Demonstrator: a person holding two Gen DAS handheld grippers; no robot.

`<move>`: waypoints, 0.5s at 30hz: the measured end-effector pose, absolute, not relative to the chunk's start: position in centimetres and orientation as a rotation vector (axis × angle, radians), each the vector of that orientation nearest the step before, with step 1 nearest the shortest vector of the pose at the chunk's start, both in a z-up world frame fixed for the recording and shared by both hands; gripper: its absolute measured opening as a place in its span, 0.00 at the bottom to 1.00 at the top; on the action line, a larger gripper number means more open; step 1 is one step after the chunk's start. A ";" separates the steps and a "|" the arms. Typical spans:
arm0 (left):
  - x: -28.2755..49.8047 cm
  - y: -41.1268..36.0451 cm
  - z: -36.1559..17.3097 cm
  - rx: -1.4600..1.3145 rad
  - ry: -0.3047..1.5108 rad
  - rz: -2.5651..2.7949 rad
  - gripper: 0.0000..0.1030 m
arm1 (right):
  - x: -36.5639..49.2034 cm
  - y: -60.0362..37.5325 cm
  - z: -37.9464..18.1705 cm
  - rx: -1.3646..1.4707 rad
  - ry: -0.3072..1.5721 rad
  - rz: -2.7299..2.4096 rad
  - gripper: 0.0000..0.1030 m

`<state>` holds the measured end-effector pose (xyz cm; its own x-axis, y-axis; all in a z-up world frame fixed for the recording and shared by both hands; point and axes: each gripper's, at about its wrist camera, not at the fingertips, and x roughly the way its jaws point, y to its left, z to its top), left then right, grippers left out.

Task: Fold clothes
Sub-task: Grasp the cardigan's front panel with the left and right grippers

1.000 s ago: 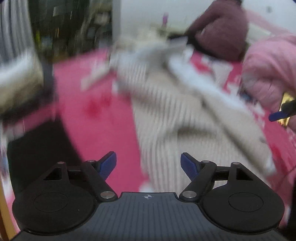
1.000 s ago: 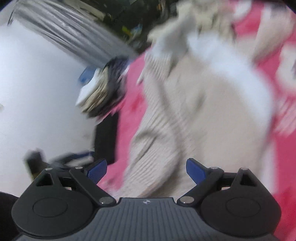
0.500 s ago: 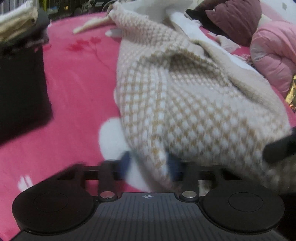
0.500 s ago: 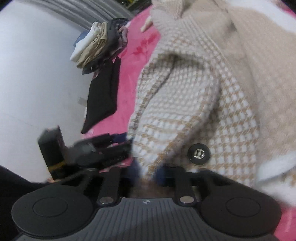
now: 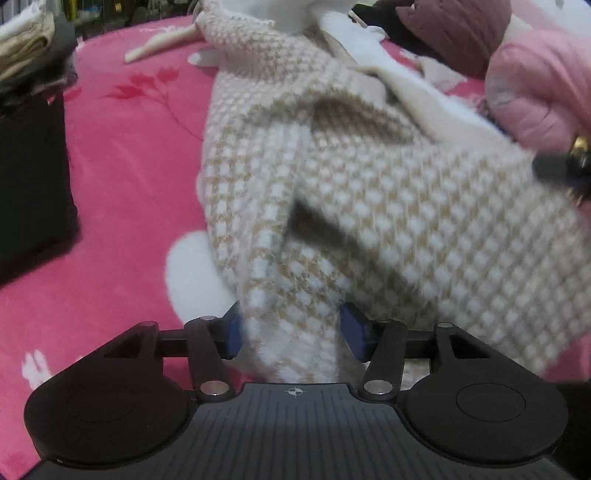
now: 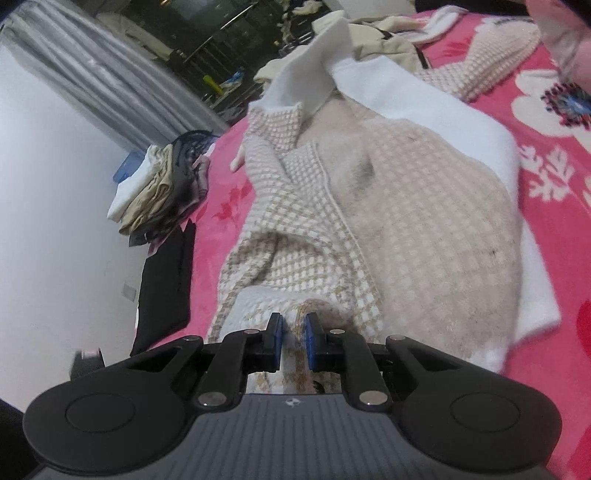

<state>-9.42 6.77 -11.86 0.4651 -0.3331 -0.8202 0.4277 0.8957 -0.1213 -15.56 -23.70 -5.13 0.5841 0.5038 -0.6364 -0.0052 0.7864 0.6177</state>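
A beige-and-white checked knit cardigan (image 5: 369,177) with white fleece lining (image 6: 424,110) lies crumpled on a pink flowered blanket (image 5: 129,184). A thick fold of its hem stands between the blue pads of my left gripper (image 5: 291,332), whose jaws are opening; the inner faces of the pads (image 5: 354,330) show beside the cloth. My right gripper (image 6: 293,338) is closing its jaws, and they pinch a narrow bunch of the cardigan's edge (image 6: 369,221). In the left wrist view, the right gripper (image 5: 561,170) shows at the right edge, holding the knit up.
A stack of folded clothes (image 6: 162,188) and a black garment (image 6: 166,284) lie at the blanket's left edge beside a white wall. A pink padded jacket (image 5: 543,81) and a maroon garment (image 5: 454,33) lie at the back right. Grey curtains (image 6: 110,74) hang behind.
Both grippers came down onto the cardigan's hem and closed on it. Since then the left jaws have spread again around the fold, and the right gripper has shifted with the edge in its pads.
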 end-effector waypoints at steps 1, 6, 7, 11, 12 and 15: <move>-9.7 6.4 -12.2 0.124 0.971 -0.458 0.33 | -15.3 -23.5 -5.5 0.628 0.912 0.321 0.15; -8.2 8.3 -8.3 0.191 0.899 -0.397 0.07 | -15.3 -23.0 -5.8 0.632 0.930 0.362 0.15; -7.9 8.4 -6.7 0.252 0.852 -0.406 0.07 | -15.3 -22.8 -5.8 0.625 0.936 0.369 0.15; -7.3 7.8 1.1 0.585 0.592 -0.427 0.07 | -15.1 -22.2 -5.7 0.622 0.945 0.416 0.15; -7.2 7.7 2.9 0.674 0.524 -0.422 0.07 | -15.0 -22.1 -5.5 0.626 0.940 0.432 0.15; -6.8 7.7 6.1 0.826 0.452 -0.416 0.07 | -14.9 -21.4 -5.1 0.579 0.926 0.429 0.15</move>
